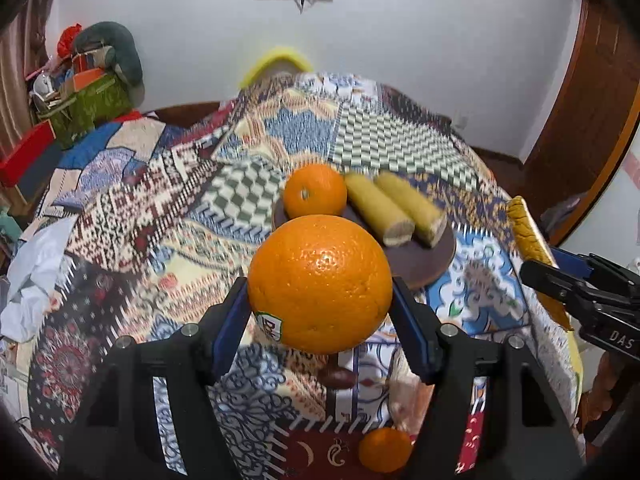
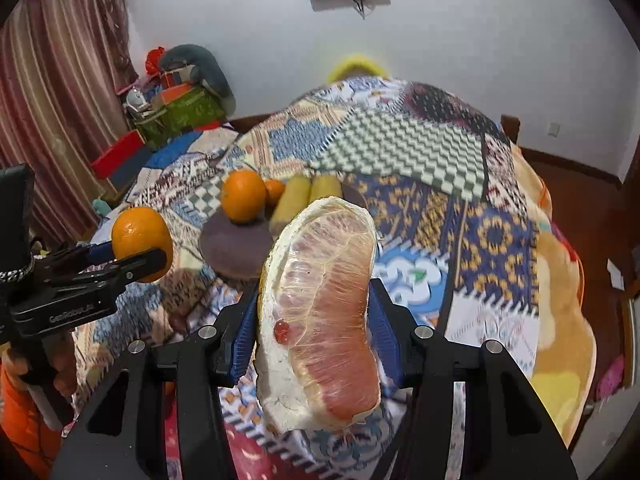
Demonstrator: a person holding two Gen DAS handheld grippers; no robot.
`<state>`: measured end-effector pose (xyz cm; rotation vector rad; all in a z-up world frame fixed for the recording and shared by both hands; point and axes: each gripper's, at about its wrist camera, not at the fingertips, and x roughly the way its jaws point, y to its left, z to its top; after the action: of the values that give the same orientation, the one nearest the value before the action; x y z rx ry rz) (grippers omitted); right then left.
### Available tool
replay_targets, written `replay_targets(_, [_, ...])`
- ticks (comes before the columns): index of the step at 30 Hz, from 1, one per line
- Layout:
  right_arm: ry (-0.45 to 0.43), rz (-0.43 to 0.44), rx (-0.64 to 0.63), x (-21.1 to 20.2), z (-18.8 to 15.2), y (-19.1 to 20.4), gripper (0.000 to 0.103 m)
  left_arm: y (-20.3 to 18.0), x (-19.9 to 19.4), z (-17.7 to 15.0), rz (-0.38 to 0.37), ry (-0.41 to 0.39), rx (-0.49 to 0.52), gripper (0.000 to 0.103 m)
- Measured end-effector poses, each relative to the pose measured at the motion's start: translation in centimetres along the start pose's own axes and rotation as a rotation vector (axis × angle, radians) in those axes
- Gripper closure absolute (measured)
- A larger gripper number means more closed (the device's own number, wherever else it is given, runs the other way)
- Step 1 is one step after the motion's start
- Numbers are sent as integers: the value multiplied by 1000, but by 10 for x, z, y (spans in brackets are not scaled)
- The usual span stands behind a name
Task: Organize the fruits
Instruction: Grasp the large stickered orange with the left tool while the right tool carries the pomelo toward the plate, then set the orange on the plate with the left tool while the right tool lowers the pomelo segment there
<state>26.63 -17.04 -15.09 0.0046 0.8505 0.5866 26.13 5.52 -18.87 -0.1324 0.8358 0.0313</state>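
Observation:
My left gripper [image 1: 320, 304] is shut on a large orange [image 1: 320, 284] with a sticker, held above the patchwork cloth just short of the brown plate [image 1: 424, 260]. The plate carries an orange [image 1: 315, 191] and two peeled banana pieces [image 1: 394, 208]. A small orange [image 1: 385, 455] lies on the cloth below my left gripper. My right gripper [image 2: 316, 324] is shut on a plastic-wrapped pomelo wedge [image 2: 320, 312], held above the cloth near the plate [image 2: 236, 248]. In the right wrist view the left gripper [image 2: 132, 260] with its orange [image 2: 140, 240] shows at the left.
A patchwork cloth [image 1: 160, 220] covers the table. A dark date-like fruit [image 1: 338, 378] lies under my left gripper. Boxes and bags [image 1: 84, 96] pile up at the back left by a curtain [image 2: 60, 100]. A wooden door [image 1: 580, 120] stands at the right.

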Motion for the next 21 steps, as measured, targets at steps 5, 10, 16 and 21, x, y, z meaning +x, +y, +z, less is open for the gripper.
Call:
replay_targets(5, [-32,11,-21,5,16,8,55,0,0,15,-9,-27,3,35])
replay_targets(10, [-48,19,-47,15,31,12,55,-3,10,24,-19,-33,15,35])
replay_targets(16, [-47,21,-65,28,40,12,55,-5,37,31,-40,-1,12,35])
replay_targets(21, [-37,22,-71,40,43,7,55,-9,58,31,-25,28,42,35])
